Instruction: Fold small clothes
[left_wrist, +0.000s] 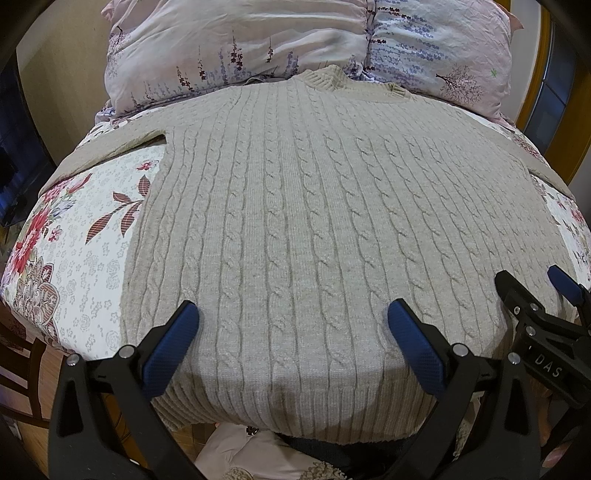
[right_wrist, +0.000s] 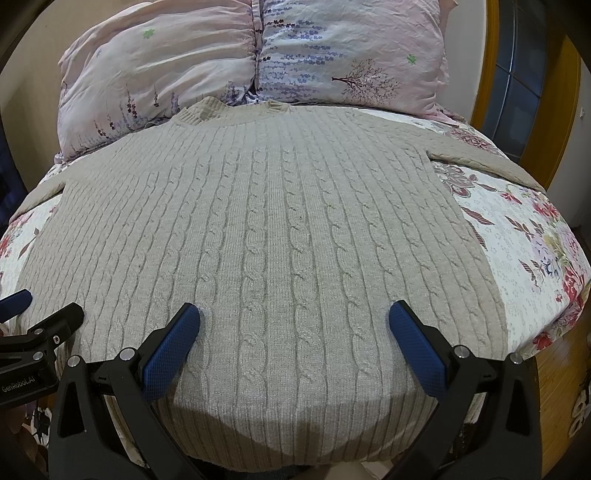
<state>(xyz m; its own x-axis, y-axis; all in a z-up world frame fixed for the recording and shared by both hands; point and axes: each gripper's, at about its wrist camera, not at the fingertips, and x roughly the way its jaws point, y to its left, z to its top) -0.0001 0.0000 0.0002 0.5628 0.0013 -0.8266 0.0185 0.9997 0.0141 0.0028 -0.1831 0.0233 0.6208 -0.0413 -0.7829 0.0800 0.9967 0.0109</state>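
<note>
A beige cable-knit sweater (left_wrist: 314, 229) was spread flat on a bed covered by a floral bedspread (left_wrist: 85, 266), its collar toward two floral pillows (left_wrist: 258, 48). The left gripper (left_wrist: 293, 328) and right gripper (right_wrist: 294, 328) were held released, jaws wide apart, blue pads pressed on the knit near the hem.

Beige cable-knit sweater (left_wrist: 314, 221) lies flat, spread, hem nearest.
</note>
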